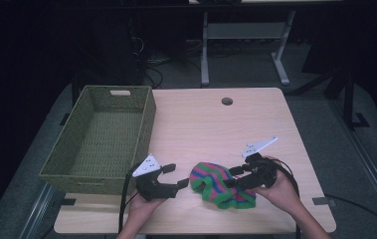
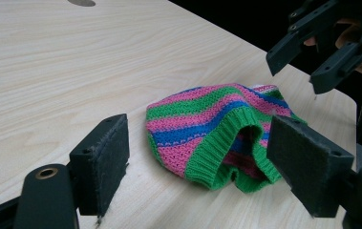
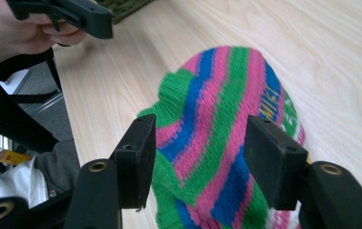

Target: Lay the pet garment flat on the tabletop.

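A knitted hat point(image 1: 221, 185) striped in pink, green and blue lies crumpled on the wooden table point(image 1: 216, 124) near its front edge. My left gripper point(image 1: 177, 176) stands open just left of it, its pads wide apart and facing the hat's green ribbed opening point(image 2: 217, 152). My right gripper point(image 1: 231, 177) hovers over the hat's right side, open. In the right gripper view the hat point(image 3: 221, 109) lies below and between the two pads, and neither pad presses on it. In the left gripper view the right gripper point(image 2: 298, 71) hangs above the hat's far end.
An empty green woven basket point(image 1: 81, 179) stands at the table's left side, close to my left gripper. A round cable hole point(image 1: 227, 101) sits near the far edge. Beyond the table are dark floor and desk legs point(image 1: 205, 50).
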Demonstrator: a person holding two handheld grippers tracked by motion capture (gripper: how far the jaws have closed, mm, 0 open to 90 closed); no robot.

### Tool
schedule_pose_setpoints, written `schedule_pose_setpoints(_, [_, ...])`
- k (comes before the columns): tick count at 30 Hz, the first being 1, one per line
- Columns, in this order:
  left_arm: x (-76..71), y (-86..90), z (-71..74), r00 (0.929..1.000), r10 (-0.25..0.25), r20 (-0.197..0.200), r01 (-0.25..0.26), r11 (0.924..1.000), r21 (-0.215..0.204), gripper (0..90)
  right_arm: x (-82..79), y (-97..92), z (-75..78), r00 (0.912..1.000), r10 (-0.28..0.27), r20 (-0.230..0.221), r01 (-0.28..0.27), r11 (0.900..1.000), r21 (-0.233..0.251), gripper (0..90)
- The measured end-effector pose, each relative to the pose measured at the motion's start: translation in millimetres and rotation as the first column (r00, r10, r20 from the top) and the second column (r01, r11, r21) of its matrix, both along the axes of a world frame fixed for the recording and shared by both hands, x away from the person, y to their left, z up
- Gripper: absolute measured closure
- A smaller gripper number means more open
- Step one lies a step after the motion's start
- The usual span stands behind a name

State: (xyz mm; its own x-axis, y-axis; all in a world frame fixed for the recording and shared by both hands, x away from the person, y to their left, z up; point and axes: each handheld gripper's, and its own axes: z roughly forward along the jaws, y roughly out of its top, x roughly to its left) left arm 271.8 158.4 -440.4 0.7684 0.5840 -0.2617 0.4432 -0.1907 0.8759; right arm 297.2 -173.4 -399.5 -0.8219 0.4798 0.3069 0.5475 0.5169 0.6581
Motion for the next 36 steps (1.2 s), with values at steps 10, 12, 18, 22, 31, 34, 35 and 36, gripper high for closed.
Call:
schedule_pose_setpoints(10, [0.3,0.8,0.0,1.0,0.002,0.0,-0.002,1.0,-0.003,22.1,-11.3,24.8,4.3,0.9919,0.127,-0.002,-0.127,0.9919,0.008,47.8])
schedule_pose_setpoints(12, [0.5,1.2,0.0,1.0,0.001,0.001,-0.001,1.0,-0.002,22.1,-12.6,30.7,2.4,0.9888,0.149,-0.006,-0.149,0.9888,-0.003,48.6])
schedule_pose_setpoints(18, [0.3,0.9,0.2,1.0,0.0,0.001,0.0,1.0,-0.003,22.2,-13.5,44.8,-4.8,0.9799,0.197,-0.031,-0.198,0.9799,-0.027,52.0])
schedule_pose_setpoints(22, [0.2,0.3,0.1,1.0,-0.002,0.001,0.002,1.0,0.0,22.2,-12.6,51.5,-11.5,0.9763,0.216,-0.018,-0.216,0.9748,-0.054,51.9])
schedule_pose_setpoints(31, [0.2,1.4,0.5,1.0,0.0,0.002,0.0,1.0,-0.004,22.2,-8.4,61.8,-34.6,0.974,0.224,-0.034,-0.226,0.9658,-0.127,55.4])
schedule_pose_setpoints(34, [0.5,1.3,0.2,1.0,-0.003,0.001,0.003,1.0,0.0,22.2,-9.4,64.0,-42.1,0.9742,0.224,-0.025,-0.226,0.9615,-0.157,57.7])
schedule_pose_setpoints(35, [0.5,1.4,0.2,1.0,-0.003,0.001,0.003,1.0,-0.001,22.2,-9.9,64.5,-43.9,0.9749,0.222,-0.022,-0.222,0.9614,-0.163,59.1])
schedule_pose_setpoints(36, [0.5,1.5,0.2,1.0,-0.002,0.002,0.002,1.0,-0.001,22.2,-10.0,64.5,-45.6,0.9751,0.221,-0.015,-0.221,0.961,-0.167,61.4])
